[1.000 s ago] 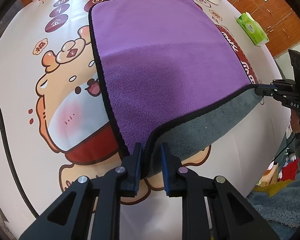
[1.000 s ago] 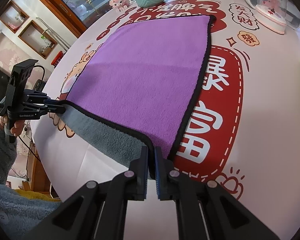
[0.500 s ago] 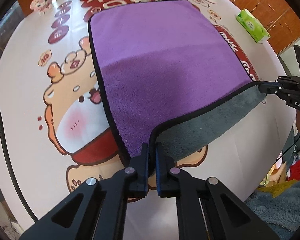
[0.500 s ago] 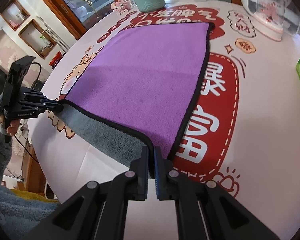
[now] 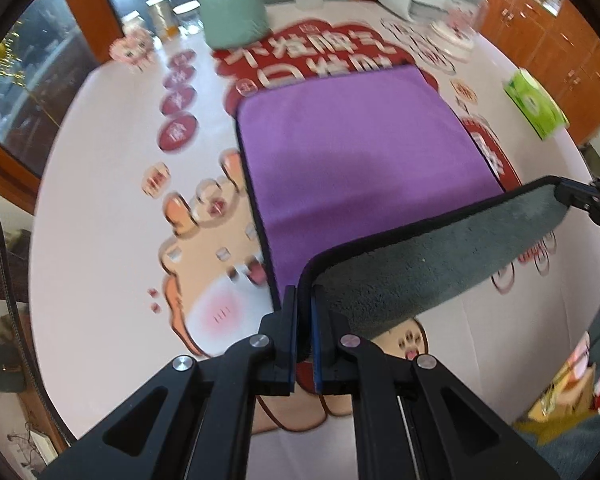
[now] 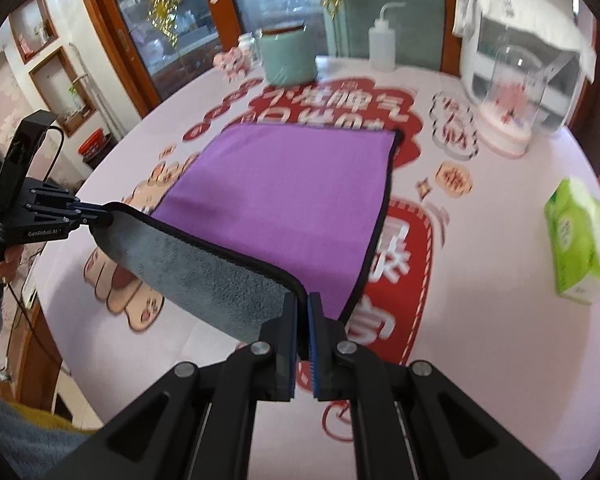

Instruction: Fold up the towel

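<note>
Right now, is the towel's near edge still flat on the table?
No: the towel has its near edge raised off the table, grey underside showing, pinched by the right gripper and the left gripper.

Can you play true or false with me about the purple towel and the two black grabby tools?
1. The left tool pinches a corner of the towel. True.
2. The towel's underside is yellow. False: it is grey.
3. The right tool is open and holds nothing. False: it is shut on the towel's other near corner.
4. The near edge is lifted off the table. True.
5. A green tissue pack lies on the towel. False: it sits beside it.
</note>
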A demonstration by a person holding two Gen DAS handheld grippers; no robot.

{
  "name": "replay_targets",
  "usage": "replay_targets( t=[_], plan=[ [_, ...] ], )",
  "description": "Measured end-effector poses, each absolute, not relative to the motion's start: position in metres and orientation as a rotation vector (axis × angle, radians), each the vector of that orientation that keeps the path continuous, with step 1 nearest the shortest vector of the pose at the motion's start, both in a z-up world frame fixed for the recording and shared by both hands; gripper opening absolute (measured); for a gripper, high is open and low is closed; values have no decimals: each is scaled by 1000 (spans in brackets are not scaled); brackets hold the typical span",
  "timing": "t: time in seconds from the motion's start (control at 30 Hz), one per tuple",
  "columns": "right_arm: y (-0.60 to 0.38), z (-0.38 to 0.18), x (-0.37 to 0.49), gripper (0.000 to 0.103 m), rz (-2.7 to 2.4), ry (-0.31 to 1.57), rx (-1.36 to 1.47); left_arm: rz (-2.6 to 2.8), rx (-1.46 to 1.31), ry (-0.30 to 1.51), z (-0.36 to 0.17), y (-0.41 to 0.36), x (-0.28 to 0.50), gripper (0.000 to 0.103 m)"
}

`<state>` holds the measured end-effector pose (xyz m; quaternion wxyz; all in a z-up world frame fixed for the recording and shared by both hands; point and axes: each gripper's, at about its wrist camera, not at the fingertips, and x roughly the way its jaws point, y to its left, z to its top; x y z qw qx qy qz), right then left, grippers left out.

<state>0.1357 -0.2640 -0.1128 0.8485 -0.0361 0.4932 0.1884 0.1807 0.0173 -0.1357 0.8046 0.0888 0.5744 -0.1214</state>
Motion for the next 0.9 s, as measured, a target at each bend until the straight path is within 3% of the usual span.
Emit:
replay_targets(
  t=[0.5, 0.9],
  plan=[
    [-245, -91, 215, 4, 211, 913, -140, -95, 268, 1076, -120, 0, 264, 4],
    [-233, -110, 293, 4, 97, 921, -135, -32, 212, 1086, -142, 3, 338, 4]
  ],
)
